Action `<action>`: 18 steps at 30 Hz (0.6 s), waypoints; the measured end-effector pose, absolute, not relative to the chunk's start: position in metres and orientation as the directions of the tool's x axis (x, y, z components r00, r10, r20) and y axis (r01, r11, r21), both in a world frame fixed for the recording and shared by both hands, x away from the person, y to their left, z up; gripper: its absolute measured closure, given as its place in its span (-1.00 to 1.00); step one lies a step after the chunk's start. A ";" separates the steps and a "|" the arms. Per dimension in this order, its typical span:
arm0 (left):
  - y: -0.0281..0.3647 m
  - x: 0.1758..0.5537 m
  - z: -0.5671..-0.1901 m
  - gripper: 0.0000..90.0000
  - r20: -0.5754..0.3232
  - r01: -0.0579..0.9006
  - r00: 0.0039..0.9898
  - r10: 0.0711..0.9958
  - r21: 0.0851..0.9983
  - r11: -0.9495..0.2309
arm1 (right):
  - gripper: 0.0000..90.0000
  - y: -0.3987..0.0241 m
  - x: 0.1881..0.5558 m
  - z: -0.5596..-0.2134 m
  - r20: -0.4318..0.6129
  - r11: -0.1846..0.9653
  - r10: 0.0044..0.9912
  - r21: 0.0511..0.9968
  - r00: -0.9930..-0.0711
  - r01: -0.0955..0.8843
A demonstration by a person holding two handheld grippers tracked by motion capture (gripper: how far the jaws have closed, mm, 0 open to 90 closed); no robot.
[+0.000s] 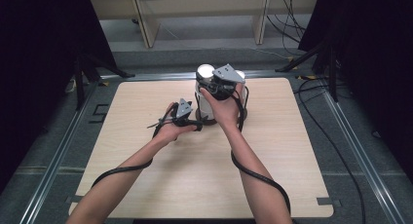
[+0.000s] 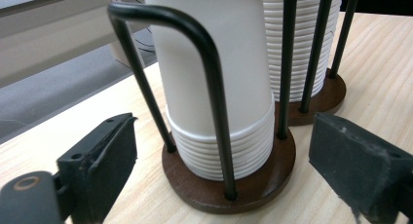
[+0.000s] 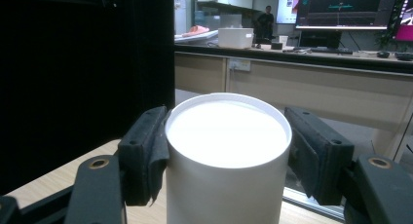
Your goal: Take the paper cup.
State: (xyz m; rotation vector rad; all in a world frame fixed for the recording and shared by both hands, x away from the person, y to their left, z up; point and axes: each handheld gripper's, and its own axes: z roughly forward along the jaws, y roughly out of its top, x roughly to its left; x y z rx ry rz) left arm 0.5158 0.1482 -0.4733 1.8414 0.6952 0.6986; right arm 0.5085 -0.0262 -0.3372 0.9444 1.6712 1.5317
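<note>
On the desk (image 1: 146,160), the right claw (image 3: 228,151) is clamping the top paper cup (image 3: 228,136) of a stack in the wire holder (image 2: 229,180), while the left claw (image 2: 219,160), released, is flanking its base. Thin, light cups will likely crush easily; gripping just below the rim seems safest.

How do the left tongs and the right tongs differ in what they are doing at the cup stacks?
The left tongs stand open, low by the wooden base of the cup holder, touching nothing; the right tongs are shut on the top cup. The left tongs sit near the table; the right tongs are raised at the stack's top. Both have black padded jaws.
</note>
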 end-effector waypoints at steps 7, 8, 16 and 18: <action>0.156 0.510 -0.472 -0.85 0.150 0.142 0.666 0.731 0.936 -0.322 | -0.21 -0.025 0.501 -0.334 0.024 0.028 0.850 0.996 -0.527 0.090; 0.157 0.508 -0.472 -0.85 0.147 0.143 0.668 0.730 0.937 -0.319 | -0.21 -0.026 0.502 -0.334 0.006 0.038 0.849 0.997 -0.528 0.072; 0.163 0.496 -0.468 -0.90 0.137 0.130 0.672 0.728 0.945 -0.298 | -0.21 -0.032 0.492 -0.333 -0.005 0.046 0.841 0.997 -0.541 0.062; 0.163 0.493 -0.468 -0.92 0.136 0.128 0.675 0.726 0.947 -0.296 | -0.21 -0.032 0.489 -0.333 0.015 0.034 0.841 0.996 -0.541 0.082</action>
